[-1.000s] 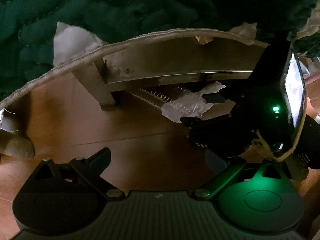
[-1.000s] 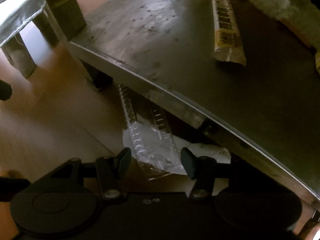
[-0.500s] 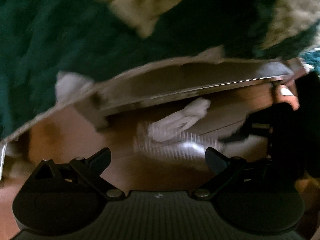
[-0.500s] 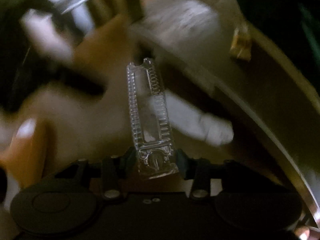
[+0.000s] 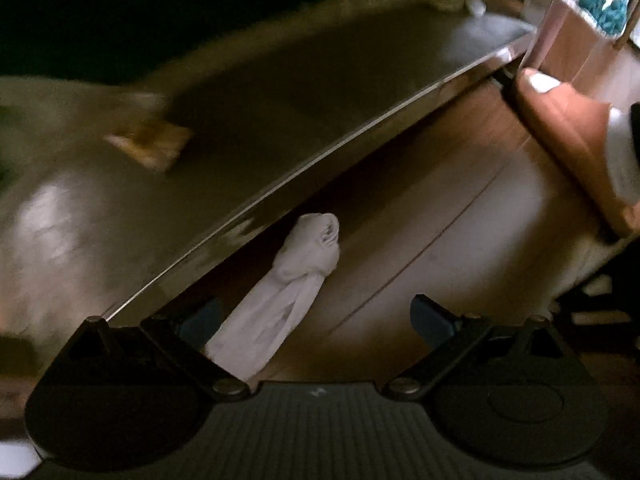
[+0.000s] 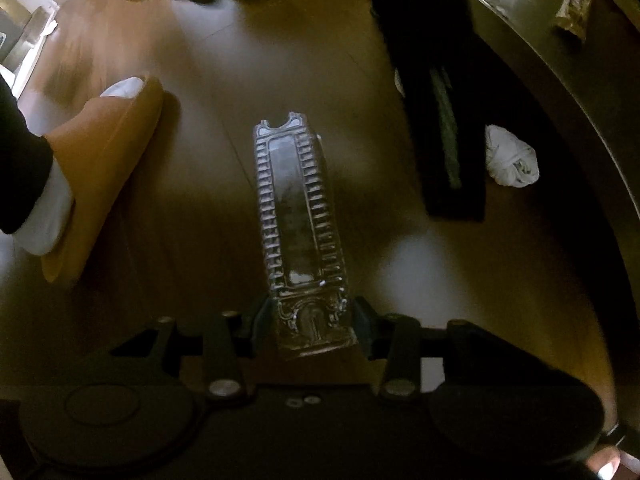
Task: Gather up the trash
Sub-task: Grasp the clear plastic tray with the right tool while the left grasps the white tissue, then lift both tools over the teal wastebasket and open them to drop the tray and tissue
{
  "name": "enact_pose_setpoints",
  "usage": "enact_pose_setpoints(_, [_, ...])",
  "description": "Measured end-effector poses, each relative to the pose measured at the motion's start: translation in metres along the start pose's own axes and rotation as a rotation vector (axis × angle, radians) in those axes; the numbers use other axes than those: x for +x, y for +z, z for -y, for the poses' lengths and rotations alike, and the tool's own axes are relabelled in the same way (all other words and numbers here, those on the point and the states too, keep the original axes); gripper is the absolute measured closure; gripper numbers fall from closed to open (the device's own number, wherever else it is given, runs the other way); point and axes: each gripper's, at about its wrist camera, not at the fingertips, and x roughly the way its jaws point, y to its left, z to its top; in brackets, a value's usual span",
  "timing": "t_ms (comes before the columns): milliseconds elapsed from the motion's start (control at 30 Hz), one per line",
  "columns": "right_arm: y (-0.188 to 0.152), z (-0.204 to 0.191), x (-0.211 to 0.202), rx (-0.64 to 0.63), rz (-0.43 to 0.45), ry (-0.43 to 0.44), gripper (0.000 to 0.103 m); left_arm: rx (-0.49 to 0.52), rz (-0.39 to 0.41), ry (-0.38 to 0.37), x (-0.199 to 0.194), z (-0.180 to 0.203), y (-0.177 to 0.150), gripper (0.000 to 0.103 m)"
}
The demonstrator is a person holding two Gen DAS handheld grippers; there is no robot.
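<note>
Lying between the left fingers, white tissue; fingers apart, not pressing.

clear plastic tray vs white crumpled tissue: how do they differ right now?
1. The clear plastic tray is shut in the right gripper, off the floor; the white tissue lies on the floor, between the open fingers of the left gripper but not pressed.
2. The tray is transparent, rigid, ribbed; the tissue is opaque, soft, twisted.
3. The tissue sits at the low table edge; the tray is clear of it.
Both are elongated trash.
</note>
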Motion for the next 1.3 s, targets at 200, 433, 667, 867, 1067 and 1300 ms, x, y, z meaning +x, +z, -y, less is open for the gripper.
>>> enact_pose_setpoints(200, [-0.002,-0.007,0.008,0.002,-0.009,0.016,0.061,0.022,-0.056,-0.010,0.043,0.009,0.002,0.004])
enact_pose_setpoints(433, [0.003,-0.007,0.023,0.015,-0.030,0.030,0.061,-0.041,-0.086,-0.007,0.064,0.002,-0.002,0.016])
enact_pose_setpoints(667, [0.004,-0.003,0.027,0.017,-0.034,0.034,0.061,-0.124,-0.028,0.017,0.056,-0.009,0.001,0.087])
enact_pose_setpoints(867, [0.005,-0.004,0.023,0.028,-0.026,0.006,0.061,-0.163,-0.069,0.006,0.039,-0.019,-0.018,0.098])
enact_pose_setpoints(1067, [0.011,-0.009,-0.010,0.033,-0.065,-0.084,0.062,-0.138,-0.100,-0.035,-0.015,-0.032,-0.043,0.099])
enact_pose_setpoints(1300, [0.016,-0.032,-0.088,-0.017,-0.042,-0.181,0.062,-0.049,-0.107,-0.002,-0.101,-0.042,-0.053,0.099])
